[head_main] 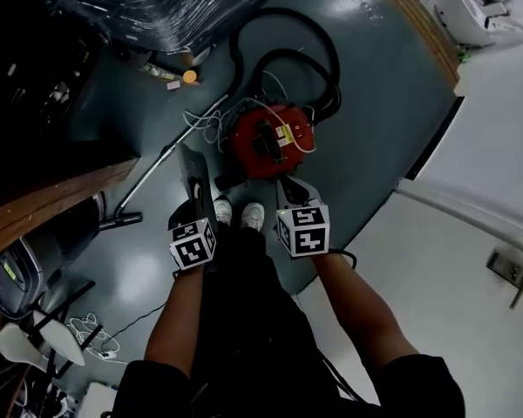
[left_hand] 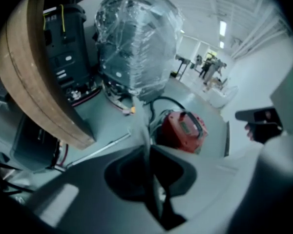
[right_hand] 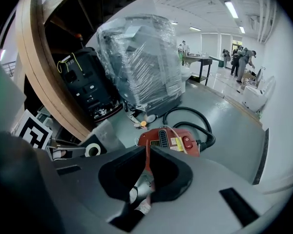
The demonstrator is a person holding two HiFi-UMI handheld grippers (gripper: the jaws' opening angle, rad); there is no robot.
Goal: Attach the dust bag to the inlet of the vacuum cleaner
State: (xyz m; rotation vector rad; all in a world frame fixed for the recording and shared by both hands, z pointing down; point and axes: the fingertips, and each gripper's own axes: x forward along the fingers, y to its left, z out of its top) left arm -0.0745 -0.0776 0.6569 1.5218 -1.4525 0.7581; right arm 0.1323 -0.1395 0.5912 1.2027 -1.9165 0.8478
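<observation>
The red vacuum cleaner (head_main: 266, 138) (left_hand: 183, 130) (right_hand: 168, 141) stands on the grey-green floor in front of the person's shoes, with its black hose (head_main: 322, 59) looped behind it. My left gripper (head_main: 194, 205) (left_hand: 147, 152) is shut on the grey dust bag (head_main: 196, 174) (left_hand: 141, 130) (right_hand: 95, 135), held edge-on. The bag's collar, with its round hole, shows in the right gripper view. The bag hangs left of the vacuum, apart from it. My right gripper (head_main: 292, 190) (right_hand: 147, 160) is shut with nothing in it, above the vacuum's near side.
A film-wrapped stack of equipment (head_main: 183, 7) stands beyond the vacuum. A curved wooden table edge (head_main: 52, 203) lies to the left. The metal wand (head_main: 170, 151) runs across the floor to the left. A white cord is draped over the vacuum. White shoes (head_main: 240, 214) are just below it.
</observation>
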